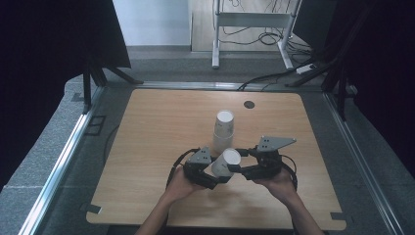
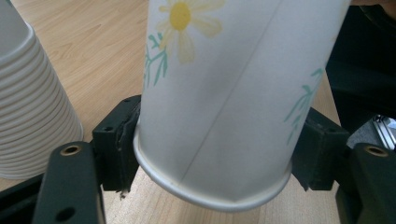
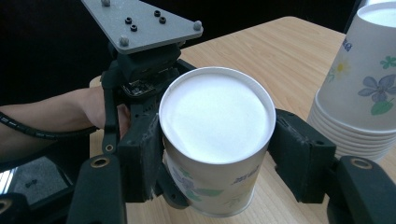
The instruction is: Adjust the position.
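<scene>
A single paper cup (image 1: 226, 163) is held inverted, its closed base uppermost, between the two tools above the near middle of the table (image 1: 161, 127). The right tool (image 3: 215, 149) is clamped on the cup just below the base, one jaw on either side of the wall. The left tool (image 2: 215, 154) stands at the rolled rim, its jaws on opposite sides of the open mouth. In the left gripper view both pads (image 2: 122, 140) appear to touch the rim, though how firmly they press cannot be told from that close a view.

The cup's long axis runs roughly upright, tilted slightly, with the base toward the right tool and the rim toward the left tool. In the high view the left tool (image 1: 203, 169) sits at the cup's left and the right tool (image 1: 247, 169) at its right, both equally near.

A stack of nested cups (image 1: 223, 131) stands mouth-down on the table just beyond the held cup, apart from it. The stack lies forward of both tools, so any placing onto it calls for a move away from the person, with the cup's axis brought in line with the stack's.
</scene>
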Available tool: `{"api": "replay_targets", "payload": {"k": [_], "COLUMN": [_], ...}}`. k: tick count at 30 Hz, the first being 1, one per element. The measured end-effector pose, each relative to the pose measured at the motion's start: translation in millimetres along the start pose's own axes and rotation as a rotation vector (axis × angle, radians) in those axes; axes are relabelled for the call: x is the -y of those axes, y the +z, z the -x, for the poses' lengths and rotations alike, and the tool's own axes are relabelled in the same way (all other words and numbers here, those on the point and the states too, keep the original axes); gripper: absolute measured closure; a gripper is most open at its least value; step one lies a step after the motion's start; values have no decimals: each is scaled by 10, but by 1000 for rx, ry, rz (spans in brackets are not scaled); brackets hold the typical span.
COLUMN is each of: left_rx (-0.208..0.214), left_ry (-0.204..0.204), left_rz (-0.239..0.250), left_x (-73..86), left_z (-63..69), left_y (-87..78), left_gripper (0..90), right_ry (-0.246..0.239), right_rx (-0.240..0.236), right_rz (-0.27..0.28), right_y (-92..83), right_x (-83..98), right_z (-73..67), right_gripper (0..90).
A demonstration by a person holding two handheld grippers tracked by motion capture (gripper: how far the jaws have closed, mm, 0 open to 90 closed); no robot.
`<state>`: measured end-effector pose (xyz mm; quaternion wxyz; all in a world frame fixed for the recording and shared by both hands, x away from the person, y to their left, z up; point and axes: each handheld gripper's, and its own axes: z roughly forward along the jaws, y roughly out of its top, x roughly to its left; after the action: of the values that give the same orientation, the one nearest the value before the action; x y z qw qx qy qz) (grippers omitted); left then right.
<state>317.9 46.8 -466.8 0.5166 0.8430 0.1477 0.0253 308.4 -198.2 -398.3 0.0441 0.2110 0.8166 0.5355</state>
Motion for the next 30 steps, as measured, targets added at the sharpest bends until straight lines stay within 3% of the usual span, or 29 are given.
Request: {"api": "replay_targets", "payload": {"k": [10,16,23,30], "left_rx": [1,0,-9,-14], "left_ry": [-7,-3,5,39], "left_rz": [-18,-34,-81,-137], "left_x": [3,-1,-9,-44], "left_z": [0,4,-12,11], "left_y": [10,25,0,-4], "left_gripper": [318,320,319,319], "right_ry": [1,9,-13,-30], "right_rx": [-12,-3,21,31], "right_rz": [-10,-22,-52,-98], "right_y": [10,16,-22,-61], "right_x": [11,22,11,7], "right_z": [22,29,21,14], "right_gripper": [358,285,230,200]}}
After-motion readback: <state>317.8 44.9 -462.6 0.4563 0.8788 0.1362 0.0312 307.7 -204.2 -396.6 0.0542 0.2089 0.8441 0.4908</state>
